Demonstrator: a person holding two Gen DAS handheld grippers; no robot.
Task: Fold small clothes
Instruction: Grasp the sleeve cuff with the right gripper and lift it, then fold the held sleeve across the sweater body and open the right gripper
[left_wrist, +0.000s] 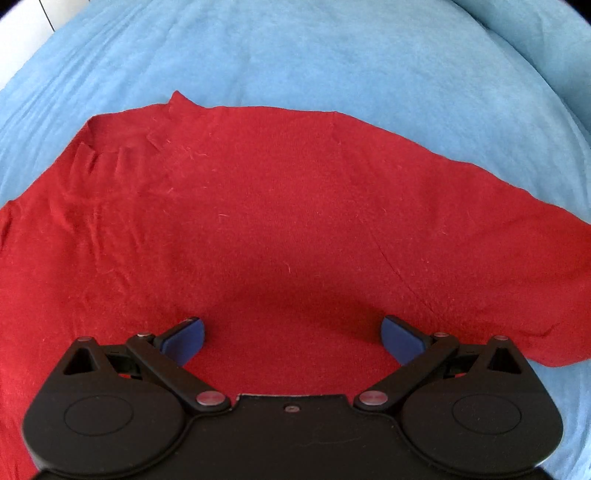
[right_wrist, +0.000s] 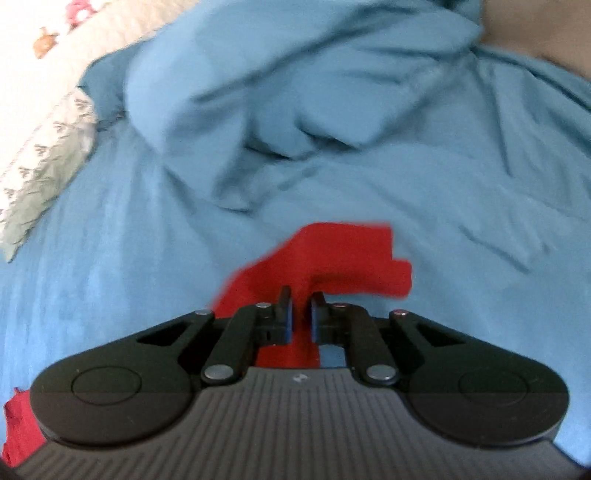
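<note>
A red garment (left_wrist: 280, 221) lies spread flat on a blue sheet (left_wrist: 332, 55), its collar at the upper left and one sleeve reaching right. My left gripper (left_wrist: 291, 338) hovers just above the garment's near part, jaws wide open and empty, blue pads (left_wrist: 184, 339) on either side. In the right wrist view my right gripper (right_wrist: 302, 314) is shut on a fold of the red garment (right_wrist: 343, 254), which sticks up beyond the fingertips above the blue sheet (right_wrist: 110, 258). More red cloth shows at the lower left corner.
The blue sheet is bunched into thick folds (right_wrist: 295, 92) ahead of the right gripper. A patterned white and green cover (right_wrist: 44, 155) lies at the left. A white surface (left_wrist: 22, 26) shows at the far left of the left wrist view.
</note>
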